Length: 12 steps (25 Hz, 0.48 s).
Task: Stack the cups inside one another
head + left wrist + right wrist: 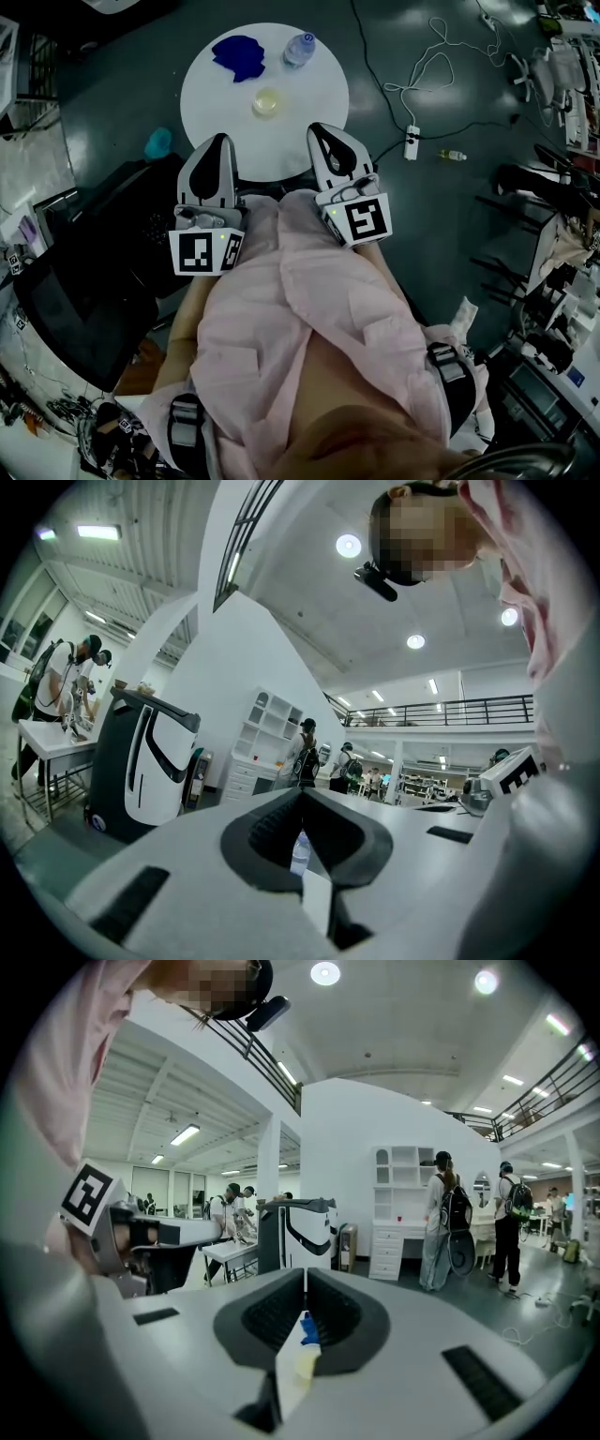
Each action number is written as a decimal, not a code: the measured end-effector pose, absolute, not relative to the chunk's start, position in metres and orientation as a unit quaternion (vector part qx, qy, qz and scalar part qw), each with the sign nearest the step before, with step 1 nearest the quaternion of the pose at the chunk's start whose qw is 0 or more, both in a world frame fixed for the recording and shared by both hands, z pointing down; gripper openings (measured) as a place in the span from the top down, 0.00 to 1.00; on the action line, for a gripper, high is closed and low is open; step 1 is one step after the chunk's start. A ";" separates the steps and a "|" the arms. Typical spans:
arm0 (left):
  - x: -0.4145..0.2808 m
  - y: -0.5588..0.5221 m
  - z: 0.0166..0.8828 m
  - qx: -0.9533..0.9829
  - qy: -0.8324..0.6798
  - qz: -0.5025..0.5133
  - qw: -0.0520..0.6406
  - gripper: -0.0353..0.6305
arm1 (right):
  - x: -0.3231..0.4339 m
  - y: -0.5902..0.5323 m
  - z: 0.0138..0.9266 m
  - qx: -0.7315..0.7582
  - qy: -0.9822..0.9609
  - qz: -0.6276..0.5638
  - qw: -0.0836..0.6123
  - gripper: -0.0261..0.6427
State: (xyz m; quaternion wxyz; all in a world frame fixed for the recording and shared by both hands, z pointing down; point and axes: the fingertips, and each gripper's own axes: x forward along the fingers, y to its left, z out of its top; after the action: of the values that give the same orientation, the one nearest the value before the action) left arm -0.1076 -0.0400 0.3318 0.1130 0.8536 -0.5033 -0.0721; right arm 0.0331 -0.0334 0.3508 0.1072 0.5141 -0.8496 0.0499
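We hold the left gripper (222, 139) and right gripper (318, 129), jaws clenched empty, the pale cup (266, 101) ahead on the counter (314, 80) (midway, neither nearer).

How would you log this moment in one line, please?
left gripper: shut, empty | right gripper: shut, empty | yellow cup: on round table, untouched
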 end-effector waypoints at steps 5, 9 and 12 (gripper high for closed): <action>-0.090 -0.032 0.327 0.848 -0.516 -0.062 0.102 0.92 | 0.046 -0.027 0.347 0.496 -0.862 0.049 0.094 0.91; -0.066 -0.020 0.321 0.843 -0.525 -0.061 0.100 0.92 | 0.063 -0.019 0.343 0.484 -0.868 0.066 0.092 0.91; -0.051 -0.008 0.321 0.838 -0.533 -0.058 0.103 0.92 | 0.074 -0.010 0.343 0.468 -0.876 0.069 0.097 0.91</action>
State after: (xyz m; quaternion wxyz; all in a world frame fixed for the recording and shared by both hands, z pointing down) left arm -0.0510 -0.0081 0.3207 0.1027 0.8379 -0.5329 -0.0583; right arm 0.0739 -0.0098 0.3434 0.0973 0.4683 -0.8755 0.0686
